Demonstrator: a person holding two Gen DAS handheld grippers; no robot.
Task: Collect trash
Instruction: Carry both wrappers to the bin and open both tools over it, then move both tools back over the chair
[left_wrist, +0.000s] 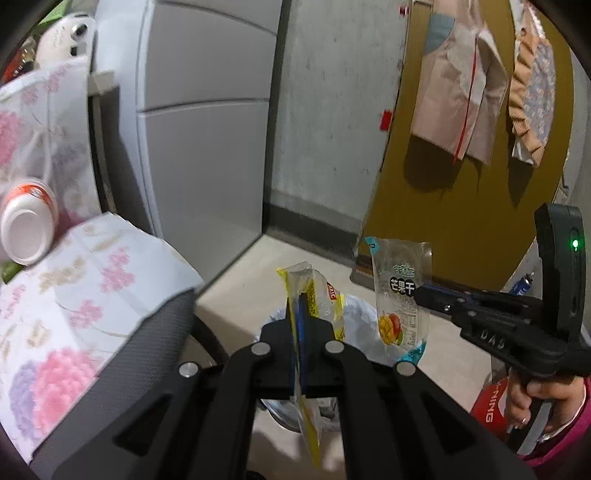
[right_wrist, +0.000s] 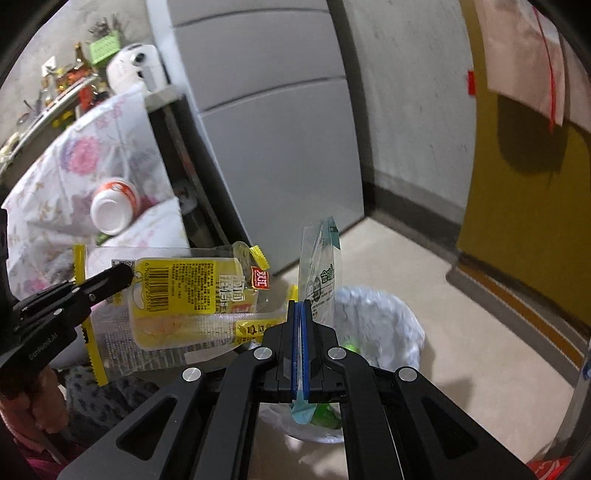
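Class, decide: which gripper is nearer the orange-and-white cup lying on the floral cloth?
Left. The left gripper is beside the cup; the right gripper is farther away over the bin.

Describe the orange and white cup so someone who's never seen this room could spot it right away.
Start at the tall grey cabinet, then look left to the floral cloth draped beside it. The cup lies tipped on its side on that cloth, its white bottom facing the camera. Its orange band sets it apart from the pink and purple flowers around it.

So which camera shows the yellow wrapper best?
The right wrist view: the yellow wrapper faces it flat, with barcode and print readable, held by the left claw. The left wrist view shows it only edge-on, between its own fingers.
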